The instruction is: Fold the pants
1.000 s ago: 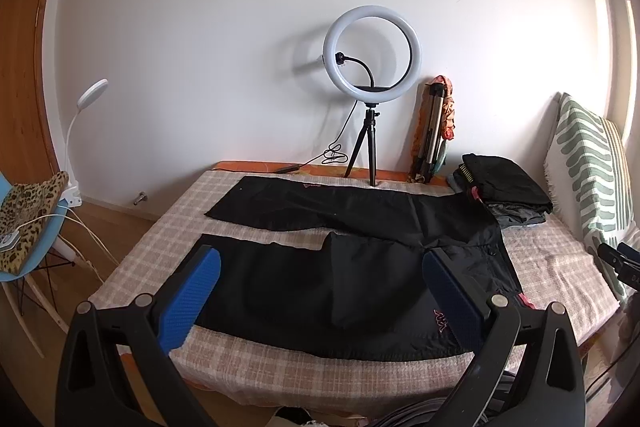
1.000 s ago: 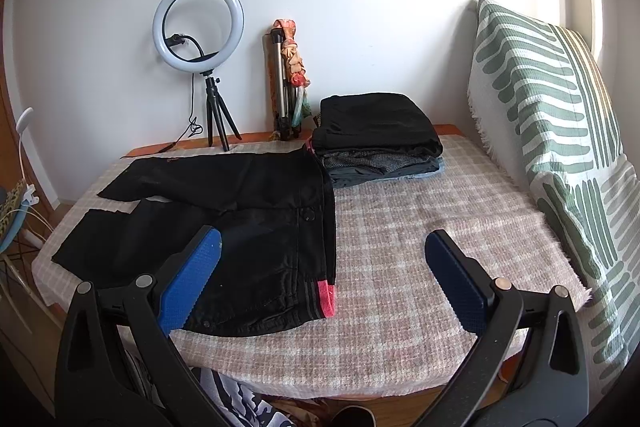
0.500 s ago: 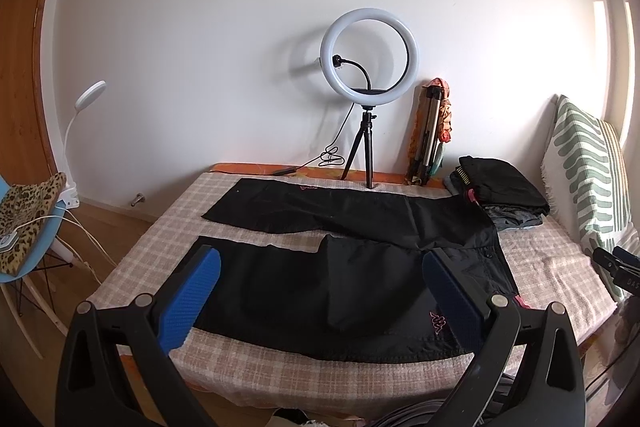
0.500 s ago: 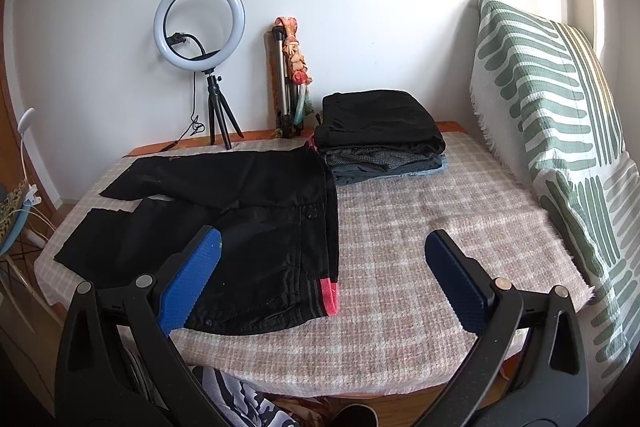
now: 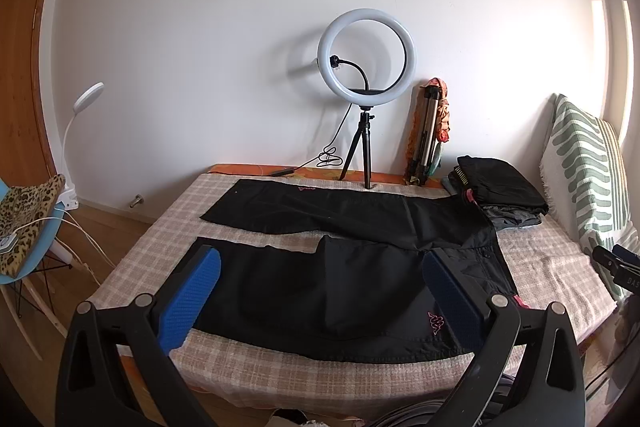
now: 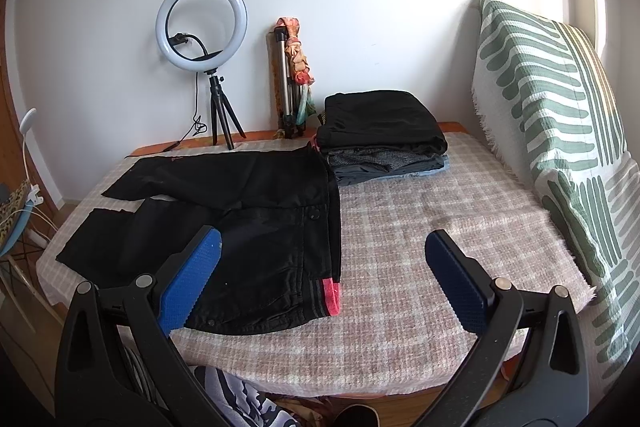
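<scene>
Black pants (image 5: 340,267) lie spread flat on the checked bed cover (image 5: 280,371), legs pointing left, waistband with a red tab at the right. They also show in the right wrist view (image 6: 248,219), with the red tab (image 6: 330,297) at the near edge. My left gripper (image 5: 320,291) is open and empty, held above the bed's near edge in front of the pants. My right gripper (image 6: 320,279) is open and empty, near the waistband end; part of it shows at the right edge of the left wrist view (image 5: 618,265).
A stack of folded clothes (image 6: 380,135) sits at the back right. A ring light on a tripod (image 5: 366,95) and a folded tripod (image 5: 430,135) stand by the wall. A green-striped pillow (image 6: 552,131) leans at the right. A chair (image 5: 24,227) stands left of the bed.
Both grippers have pulled back and risen slightly from the bed; the pants look a little smaller and lower in the left view. The pants have not moved.
</scene>
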